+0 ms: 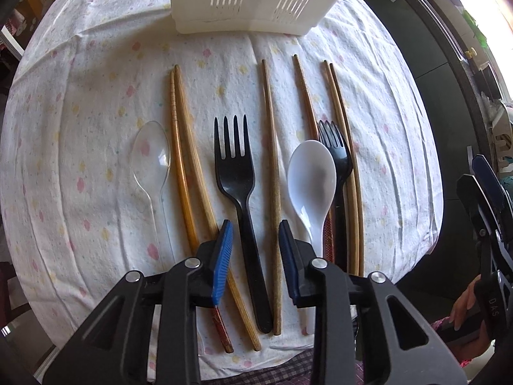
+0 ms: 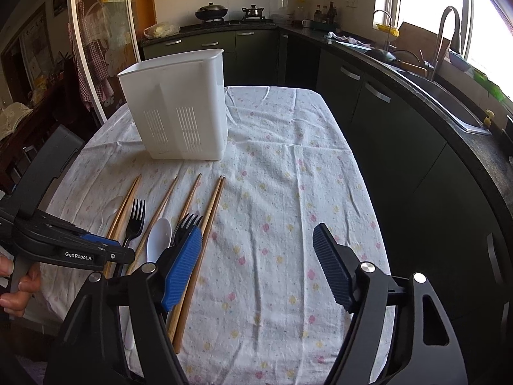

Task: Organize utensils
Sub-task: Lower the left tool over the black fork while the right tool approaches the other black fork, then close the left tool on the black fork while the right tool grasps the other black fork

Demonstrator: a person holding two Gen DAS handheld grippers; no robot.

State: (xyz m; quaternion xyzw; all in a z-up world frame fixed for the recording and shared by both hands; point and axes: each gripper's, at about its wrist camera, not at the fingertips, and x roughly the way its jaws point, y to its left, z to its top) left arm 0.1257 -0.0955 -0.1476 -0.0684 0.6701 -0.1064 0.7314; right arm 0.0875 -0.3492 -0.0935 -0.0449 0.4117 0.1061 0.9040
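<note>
Utensils lie in a row on the cloth-covered table [image 1: 80,96]. From left: a clear spoon [image 1: 150,157], a chopstick pair [image 1: 182,160], a black fork [image 1: 235,173], a single chopstick [image 1: 272,176], a white spoon [image 1: 312,176] over another chopstick [image 1: 304,96], a second black fork [image 1: 336,154], another chopstick pair [image 1: 343,112]. My left gripper [image 1: 255,227] is open, its jaws on either side of the black fork's handle and the single chopstick, low over them. My right gripper [image 2: 258,234] is open and empty above bare cloth, right of the utensils. The white slotted utensil holder [image 2: 179,106] stands at the back.
The holder also shows at the top of the left wrist view [image 1: 250,0]. Dark kitchen cabinets [image 2: 368,112] and a counter with a sink [image 2: 442,96] run along the table's right side. A chair [image 2: 48,166] stands at the table's left.
</note>
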